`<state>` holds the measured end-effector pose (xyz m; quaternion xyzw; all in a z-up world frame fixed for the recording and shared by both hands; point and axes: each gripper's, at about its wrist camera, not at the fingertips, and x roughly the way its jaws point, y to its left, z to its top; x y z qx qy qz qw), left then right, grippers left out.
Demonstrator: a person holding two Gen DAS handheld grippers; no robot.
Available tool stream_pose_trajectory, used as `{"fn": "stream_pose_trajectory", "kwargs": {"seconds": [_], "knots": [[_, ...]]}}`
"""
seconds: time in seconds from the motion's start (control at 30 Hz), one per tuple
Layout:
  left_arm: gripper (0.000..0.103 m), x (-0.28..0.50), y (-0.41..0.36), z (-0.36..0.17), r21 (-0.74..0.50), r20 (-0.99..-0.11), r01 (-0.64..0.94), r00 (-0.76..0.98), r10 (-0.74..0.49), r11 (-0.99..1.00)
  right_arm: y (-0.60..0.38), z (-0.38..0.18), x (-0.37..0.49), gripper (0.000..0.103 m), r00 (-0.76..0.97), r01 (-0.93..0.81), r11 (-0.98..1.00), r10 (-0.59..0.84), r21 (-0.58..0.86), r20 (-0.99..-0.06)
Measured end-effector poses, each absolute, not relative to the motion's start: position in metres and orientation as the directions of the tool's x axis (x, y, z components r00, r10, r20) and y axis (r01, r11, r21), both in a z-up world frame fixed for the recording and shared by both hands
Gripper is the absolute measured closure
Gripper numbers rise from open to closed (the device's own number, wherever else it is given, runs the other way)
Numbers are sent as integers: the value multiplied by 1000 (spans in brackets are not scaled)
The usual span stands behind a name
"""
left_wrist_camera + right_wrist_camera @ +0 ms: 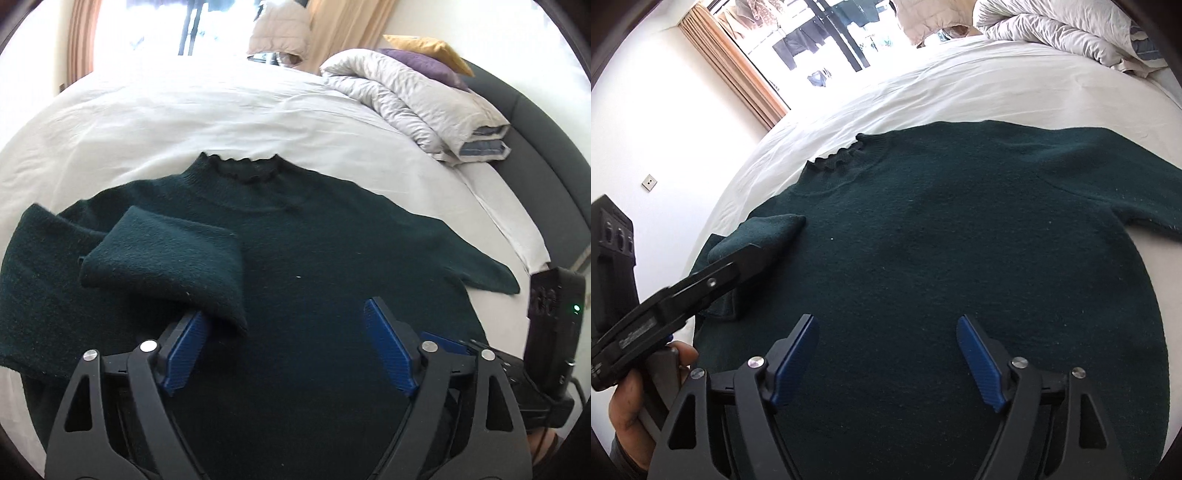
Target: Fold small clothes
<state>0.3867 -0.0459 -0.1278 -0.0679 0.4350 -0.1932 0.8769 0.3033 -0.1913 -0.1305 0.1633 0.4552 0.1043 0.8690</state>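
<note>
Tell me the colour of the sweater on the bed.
Plain dark green sweater, with no pattern; the right wrist view shows it best.

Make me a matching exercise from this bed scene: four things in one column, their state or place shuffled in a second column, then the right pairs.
Column one:
1. left sleeve
2. right sleeve
3. duvet
4. left gripper

Column two:
A. bundled up near the headboard
B. folded in over the sweater's body
C. open above the sweater
D. spread flat out to the side

Pairs: 1-B, 2-D, 3-A, 4-C
</note>
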Motion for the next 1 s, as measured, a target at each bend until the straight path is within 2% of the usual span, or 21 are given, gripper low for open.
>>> {"fn": "stream_pose_trajectory", "kwargs": {"seconds": [0.1, 0.13, 0.23, 0.3, 0.4, 0.63, 0.77, 0.87, 1.0], "knots": [[18, 375, -35, -116, -367, -688, 325, 536, -490, 872, -190, -131, 305, 23, 561, -26, 924, 329, 381, -760], [14, 373, -35, -114, -360, -678, 341, 543, -495, 868, -191, -132, 307, 23, 561, -20, 922, 330, 386, -760], [12, 372, -47, -112, -281, -699, 395, 540, -469, 875, -198, -134, 309, 23, 566, 17, 911, 331, 413, -755], [12, 373, -55, -111, -288, -708, 404, 521, -477, 868, -204, -134, 307, 24, 573, 37, 903, 332, 428, -749], [12, 367, -50, -105, -329, -661, 445, 522, -539, 833, -208, -130, 306, 24, 578, 36, 916, 308, 400, -756], [12, 353, -15, -118, -275, -696, 396, 546, -465, 876, -197, -99, 328, 28, 615, -60, 943, 293, 327, -733], [12, 331, 11, -128, -258, -701, 355, 571, -427, 898, -159, -76, 341, 28, 622, -184, 956, 293, 228, -726], [12, 316, 43, -132, -312, -657, 274, 629, -415, 910, -109, -70, 341, 28, 621, -326, 939, 300, 110, -724], [12, 313, 97, -155, -527, -587, 120, 664, -463, 841, -41, -79, 339, 30, 642, -432, 897, 234, -93, -730]]}}
